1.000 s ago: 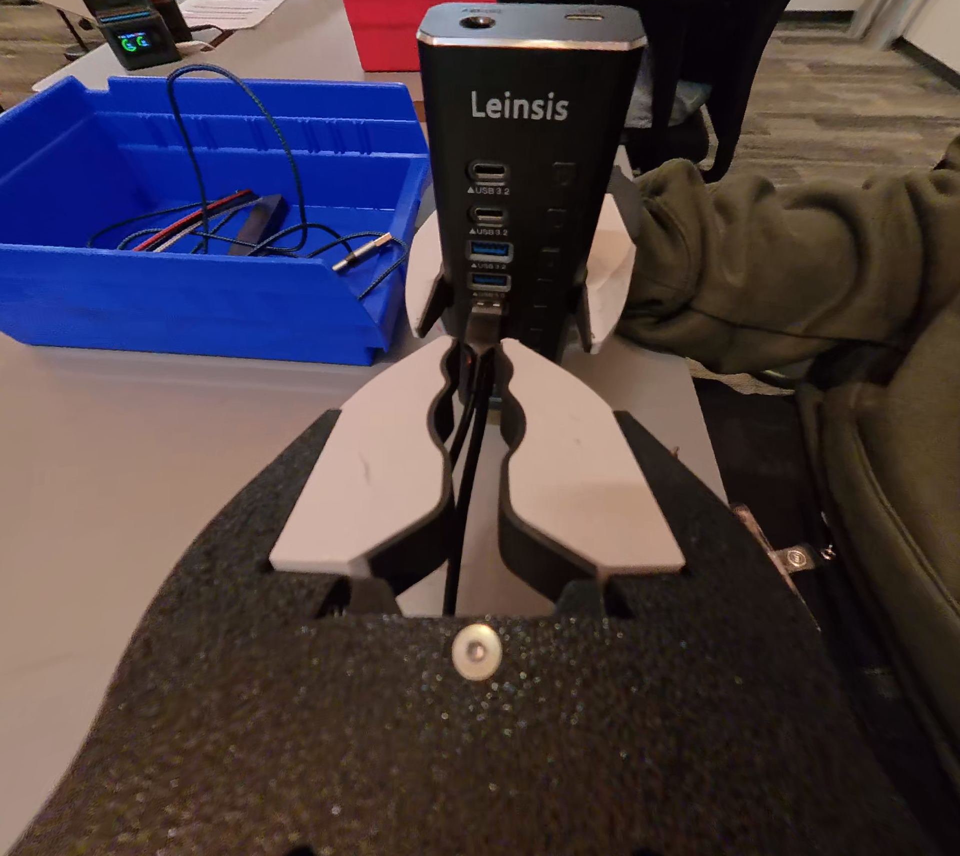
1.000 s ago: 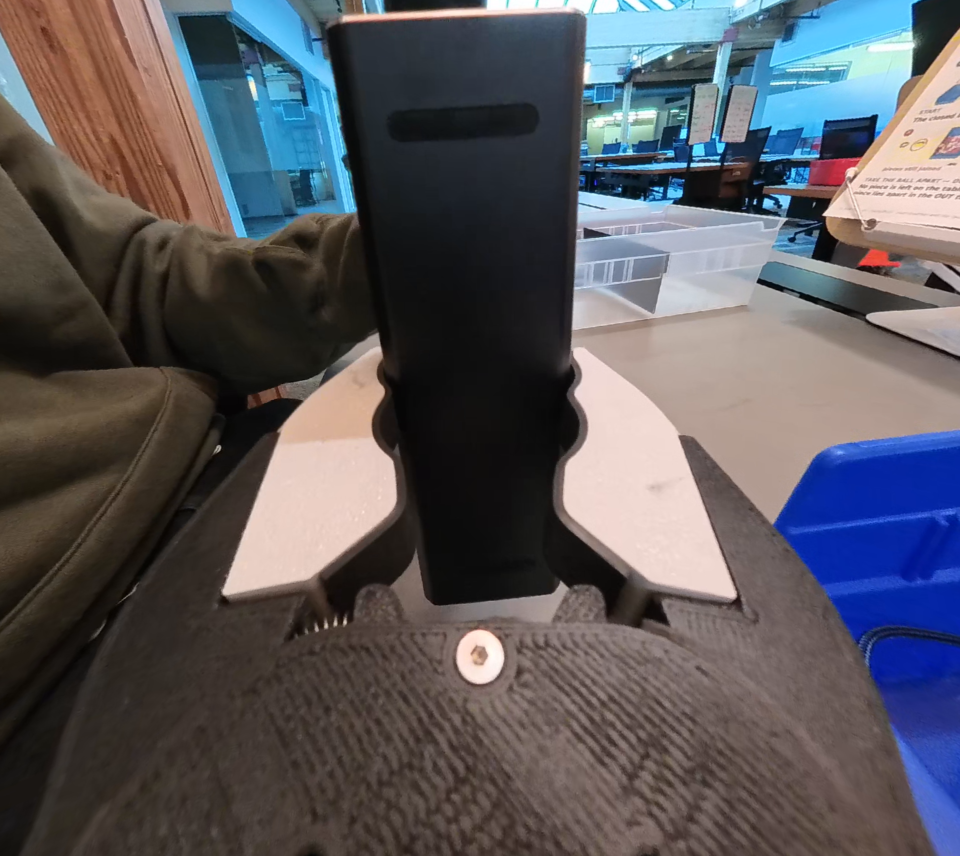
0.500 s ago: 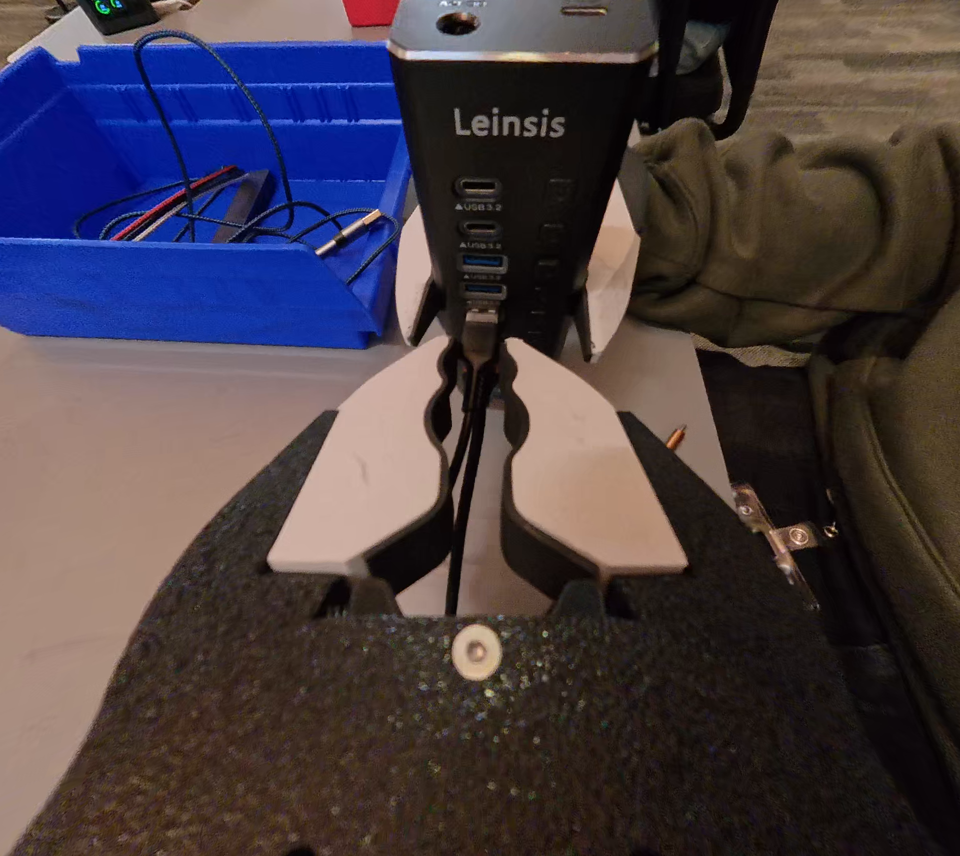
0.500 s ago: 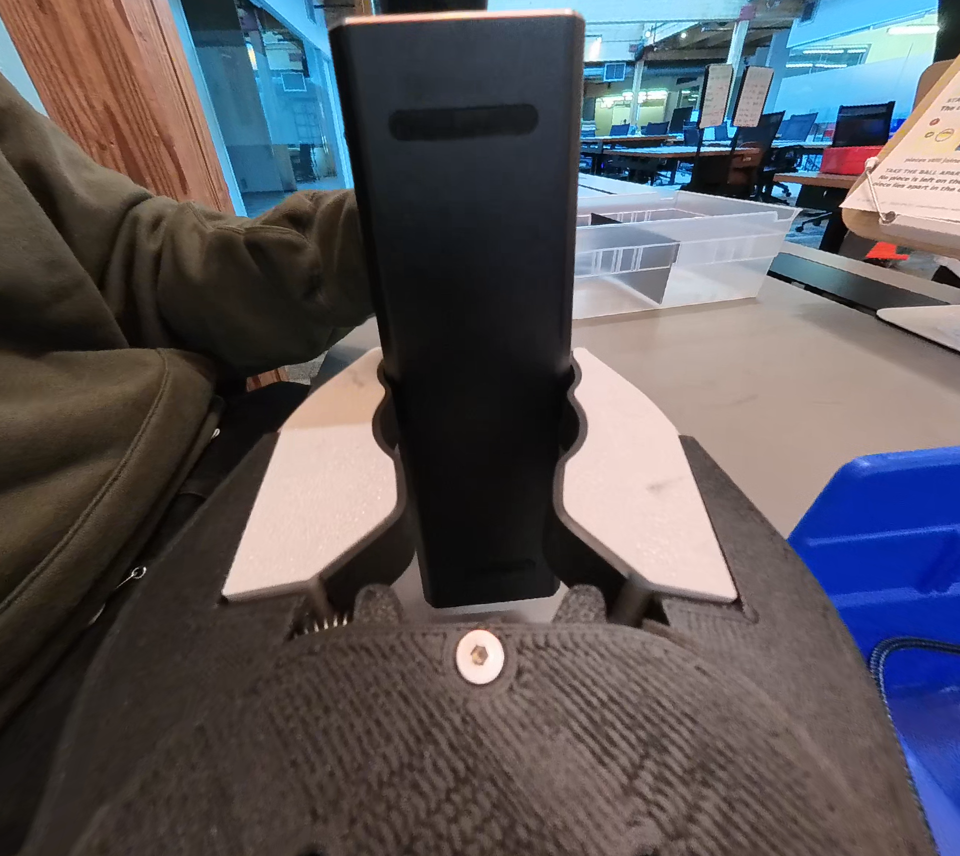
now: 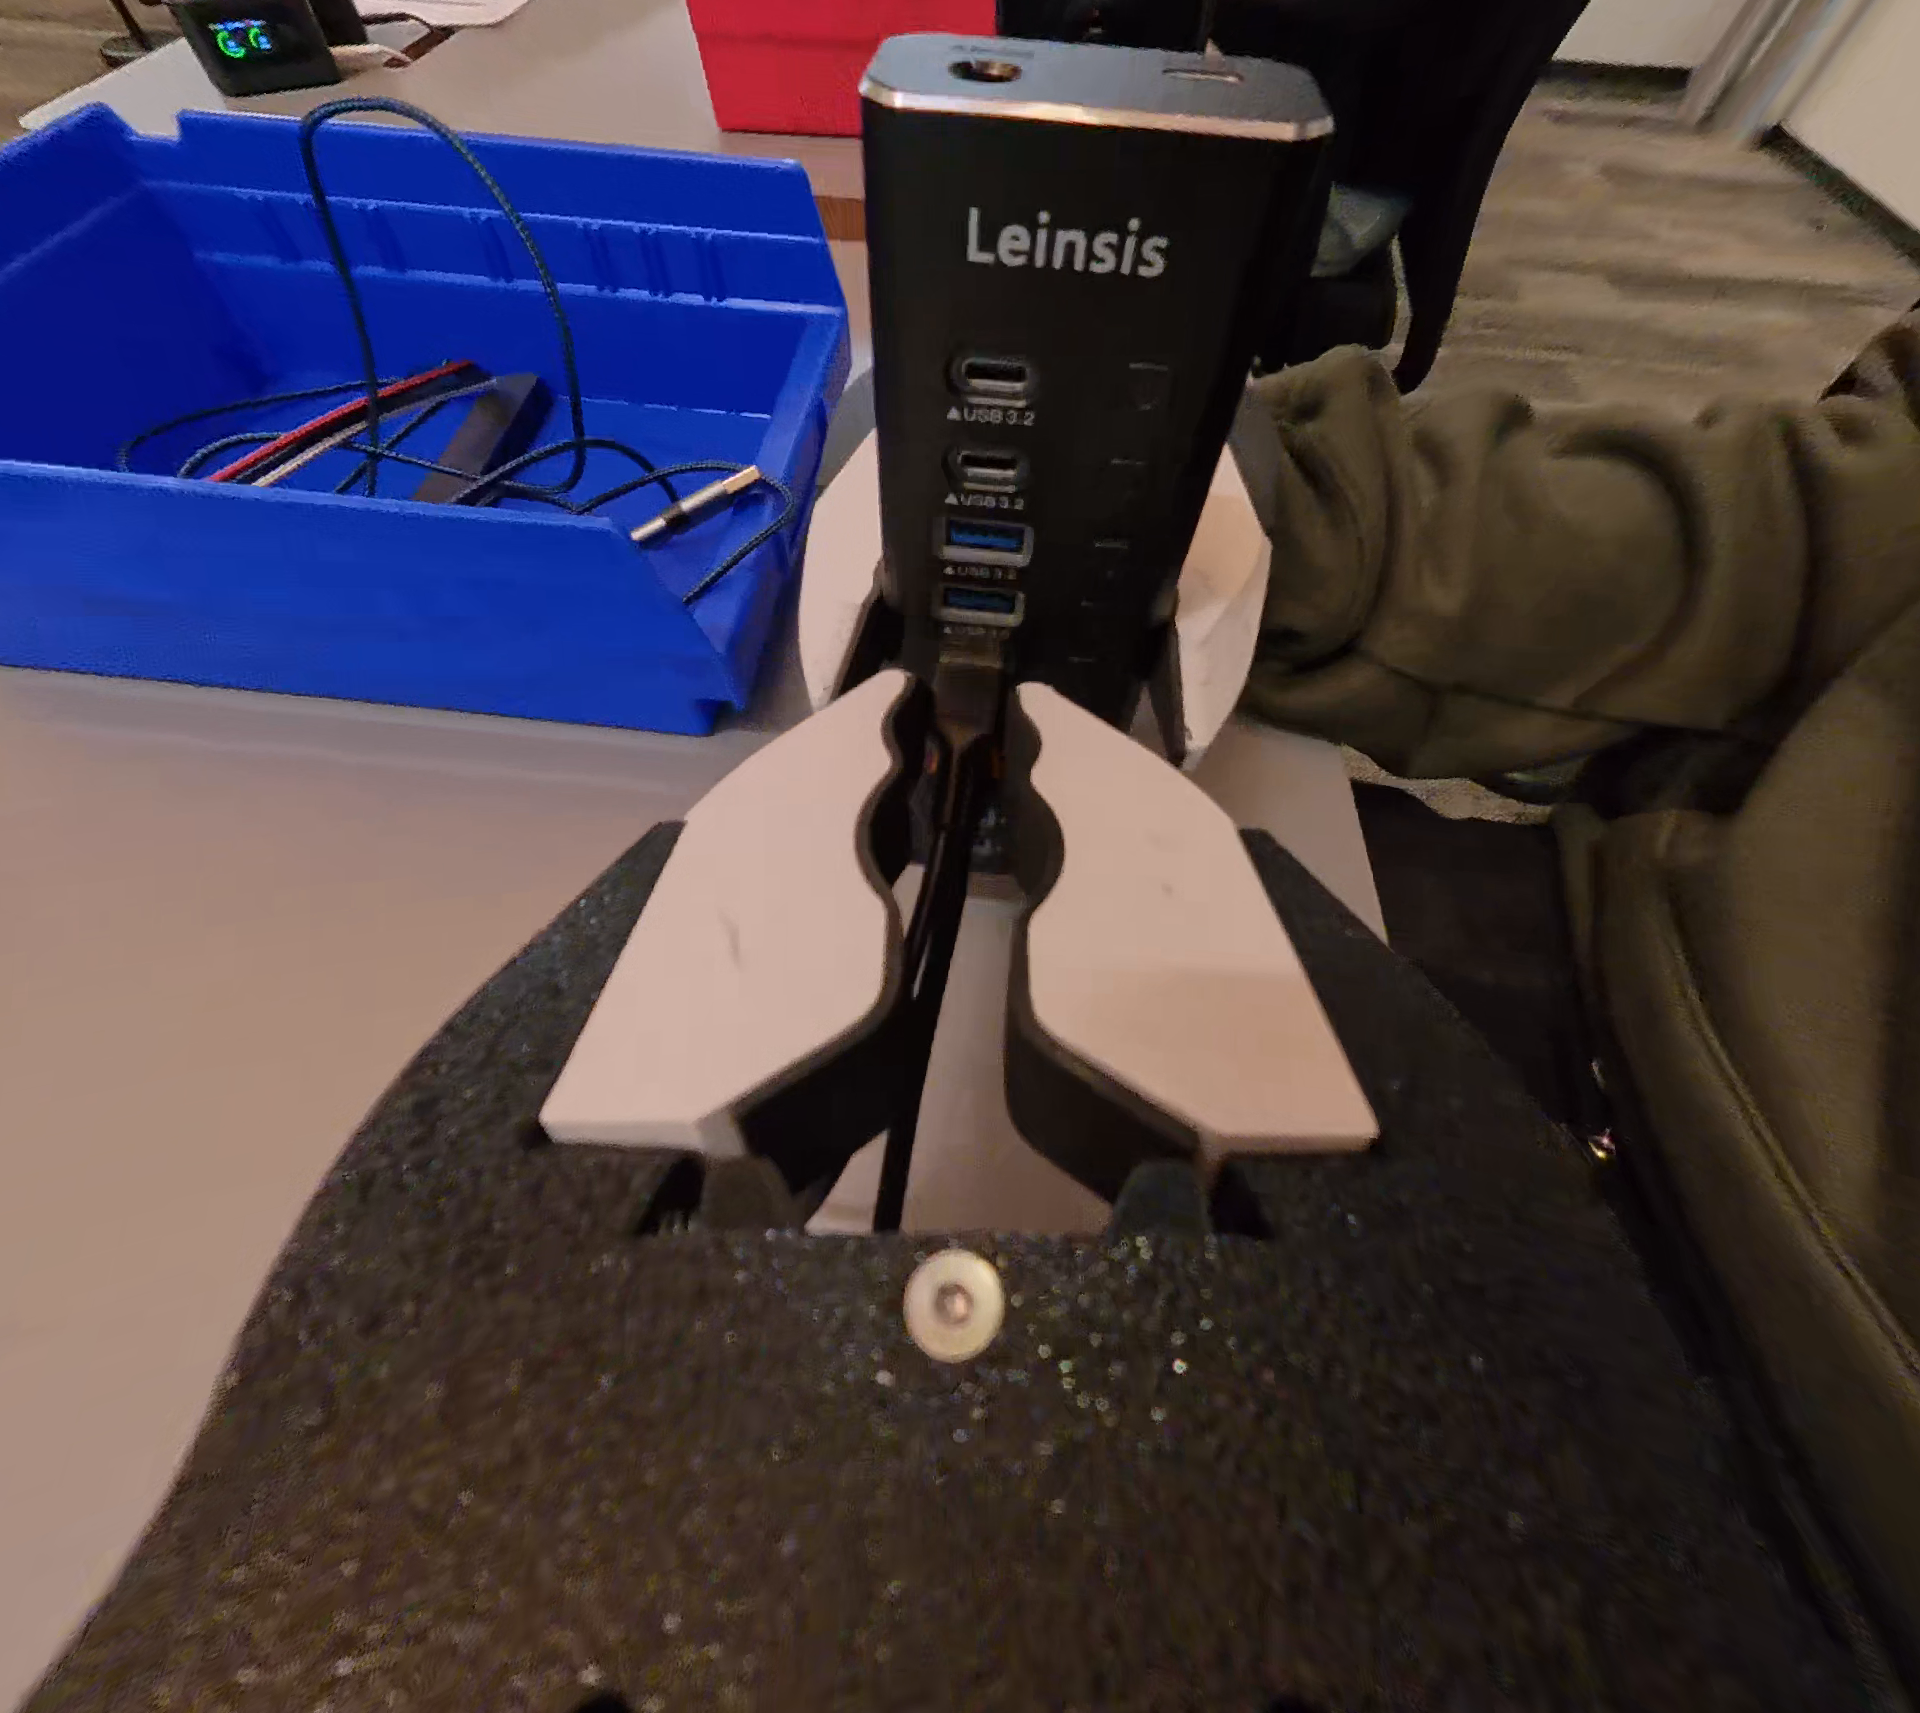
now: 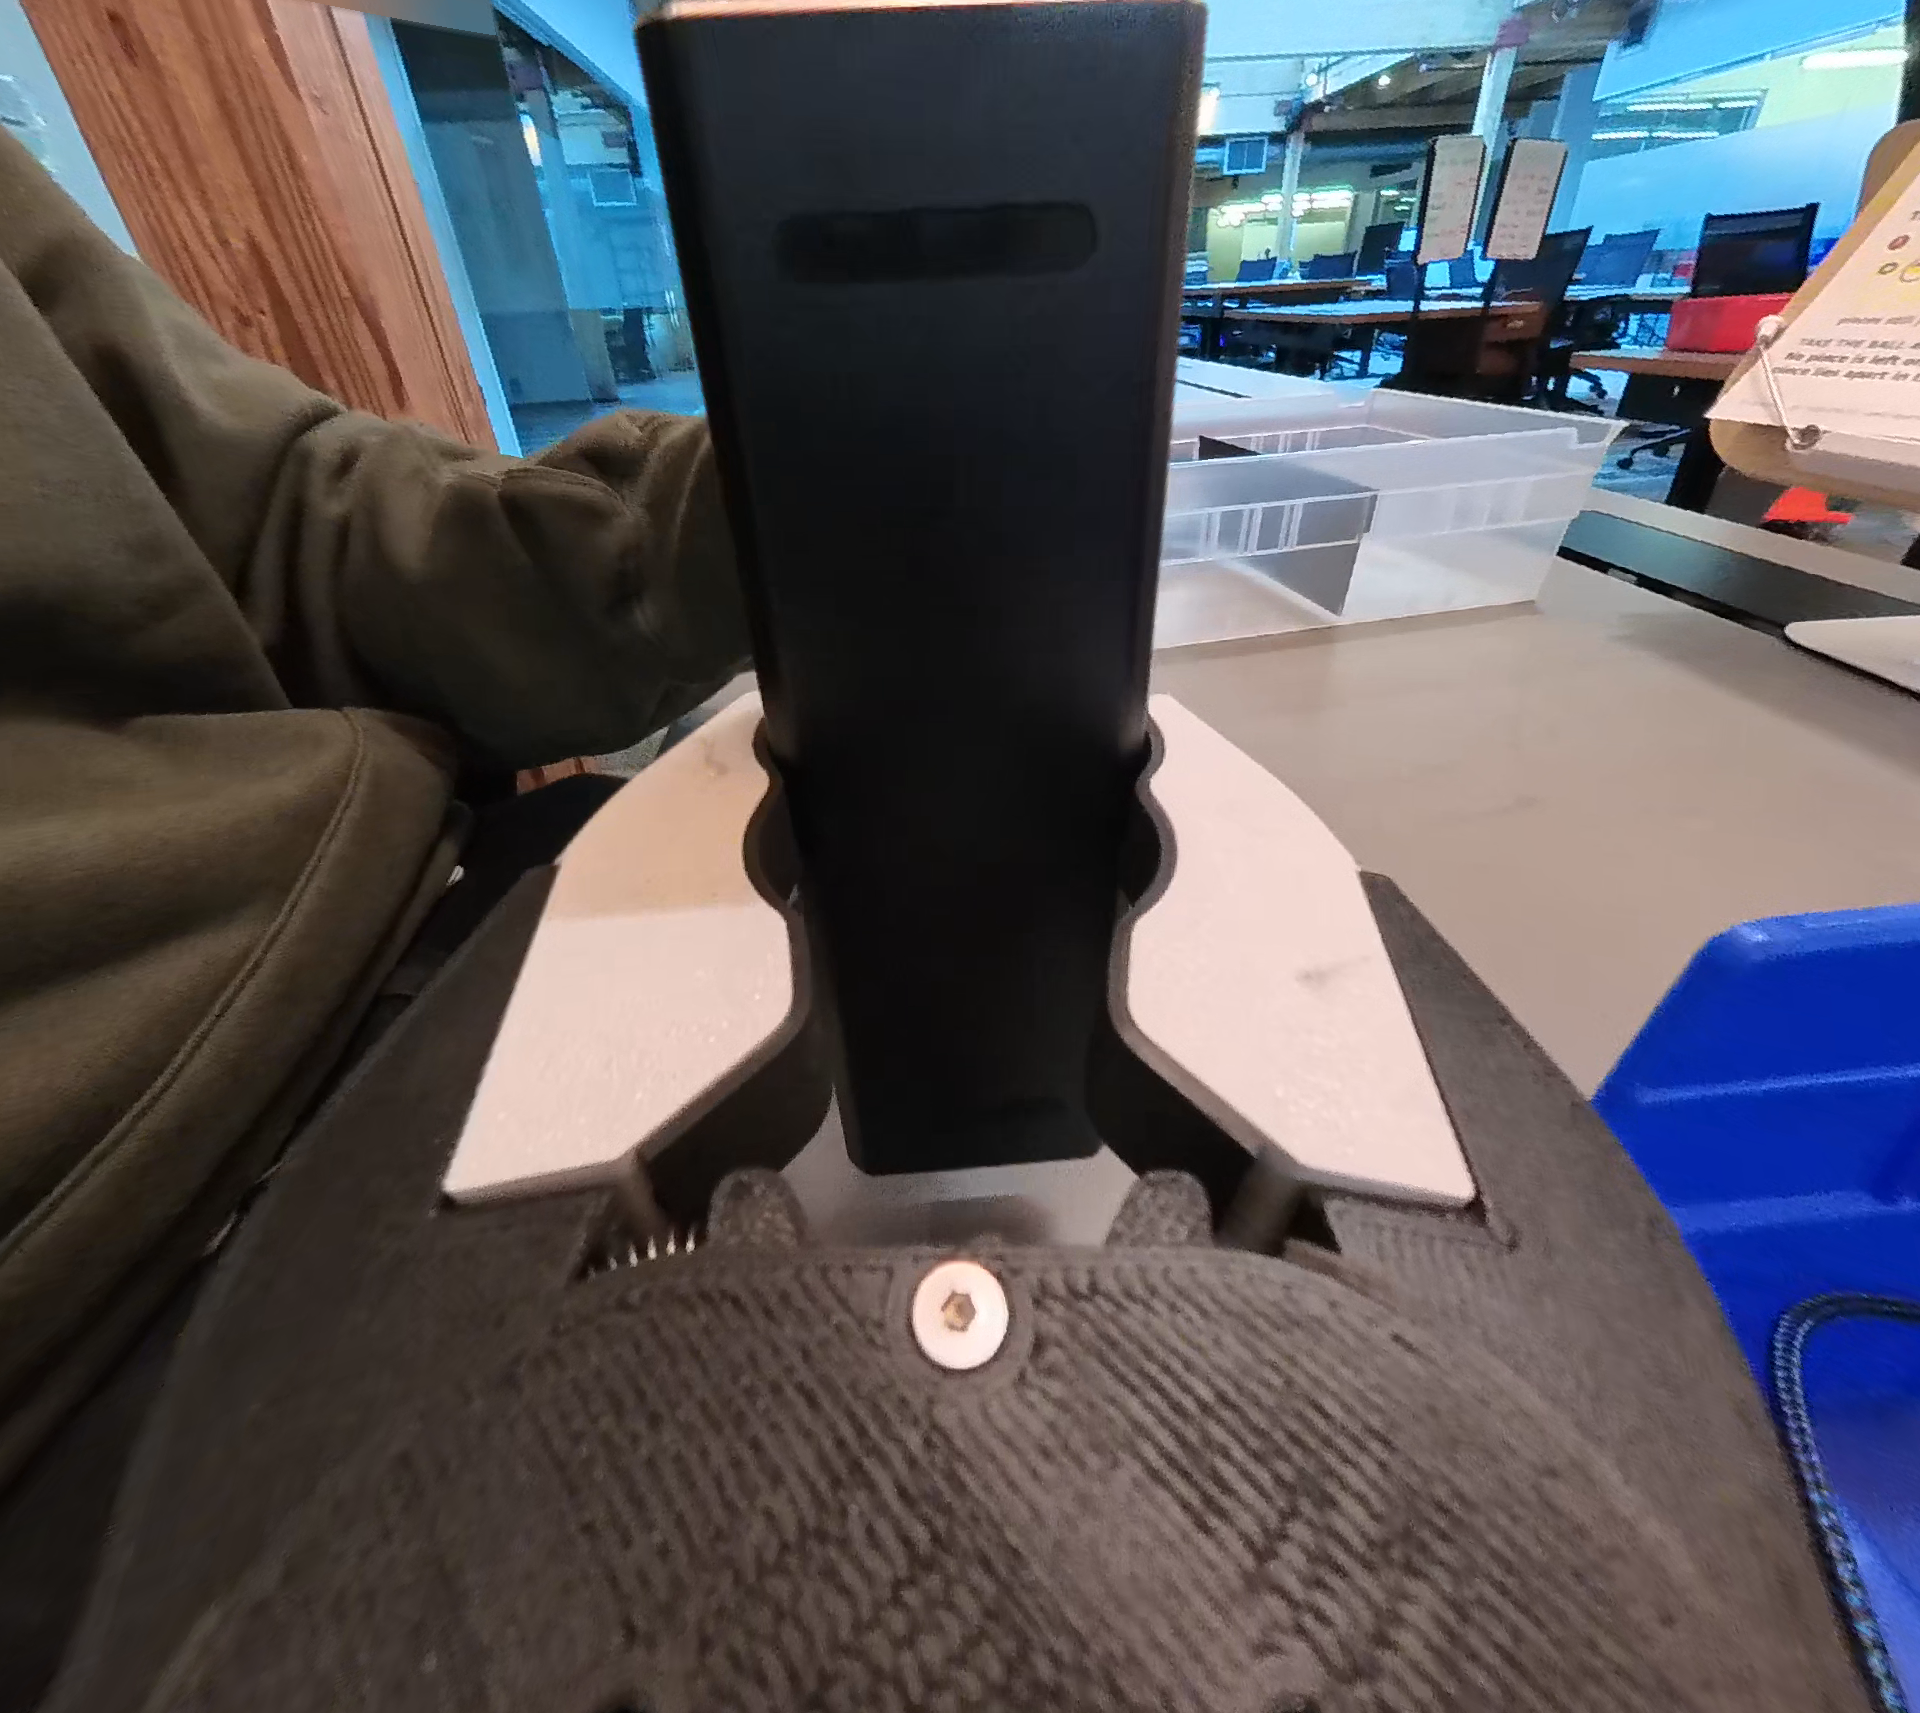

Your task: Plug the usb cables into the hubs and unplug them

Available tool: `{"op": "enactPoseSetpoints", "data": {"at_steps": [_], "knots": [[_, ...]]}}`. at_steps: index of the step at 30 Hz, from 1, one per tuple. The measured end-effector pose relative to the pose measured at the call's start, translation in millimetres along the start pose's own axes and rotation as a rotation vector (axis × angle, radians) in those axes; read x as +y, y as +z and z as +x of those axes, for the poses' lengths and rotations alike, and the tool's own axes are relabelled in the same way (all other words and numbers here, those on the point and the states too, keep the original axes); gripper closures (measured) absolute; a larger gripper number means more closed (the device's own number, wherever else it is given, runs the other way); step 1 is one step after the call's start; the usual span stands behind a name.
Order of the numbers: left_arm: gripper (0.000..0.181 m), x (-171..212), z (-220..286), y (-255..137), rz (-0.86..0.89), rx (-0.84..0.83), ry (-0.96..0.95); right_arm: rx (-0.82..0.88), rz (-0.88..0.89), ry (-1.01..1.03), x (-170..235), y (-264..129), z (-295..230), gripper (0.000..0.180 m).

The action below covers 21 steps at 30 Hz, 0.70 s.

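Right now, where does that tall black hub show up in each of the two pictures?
Left wrist view: the hub stands upright at centre, port side facing the camera, just beyond the left claw.
Right wrist view: the hub fills the centre, plain back facing the camera, clamped in the right claw.
Shared landmark: the blue bin, at the lower right edge in the right view.

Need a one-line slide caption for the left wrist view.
Left gripper pinches a USB plug at the black hub's lowest visible port; right gripper holds the hub upright.
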State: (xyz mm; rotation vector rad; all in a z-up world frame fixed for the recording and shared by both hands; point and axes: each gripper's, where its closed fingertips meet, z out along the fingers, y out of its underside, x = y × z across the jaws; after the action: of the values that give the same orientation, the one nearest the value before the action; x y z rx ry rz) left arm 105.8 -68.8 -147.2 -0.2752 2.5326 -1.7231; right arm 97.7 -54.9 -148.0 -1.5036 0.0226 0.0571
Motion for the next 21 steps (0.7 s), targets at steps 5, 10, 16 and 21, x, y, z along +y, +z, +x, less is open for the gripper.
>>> {"op": "enactPoseSetpoints", "data": {"at_steps": [5, 10, 16, 21], "knots": [[0.167, 2.7, -2.9, 1.9, -0.076, -0.11, 0.1, 0.014, -0.02, 0.009, 2.5, 1.3, 2.6, 0.118], [0.167, -5.3, 1.2, 5.6, -0.024, -0.088, 0.093, 0.0, 0.049, 0.013, -5.8, -5.6, 1.3, 0.118], [0.158, -21.6, 1.2, -12.2, 0.036, -0.089, 0.089, -0.025, -0.02, -0.014, 2.6, 1.6, -4.5, 0.118], [0.119, -65.8, 11.2, -16.4, 0.104, -0.071, 0.083, -0.002, -0.009, 0.004, 1.1, 0.6, 0.2, 0.118]]}}
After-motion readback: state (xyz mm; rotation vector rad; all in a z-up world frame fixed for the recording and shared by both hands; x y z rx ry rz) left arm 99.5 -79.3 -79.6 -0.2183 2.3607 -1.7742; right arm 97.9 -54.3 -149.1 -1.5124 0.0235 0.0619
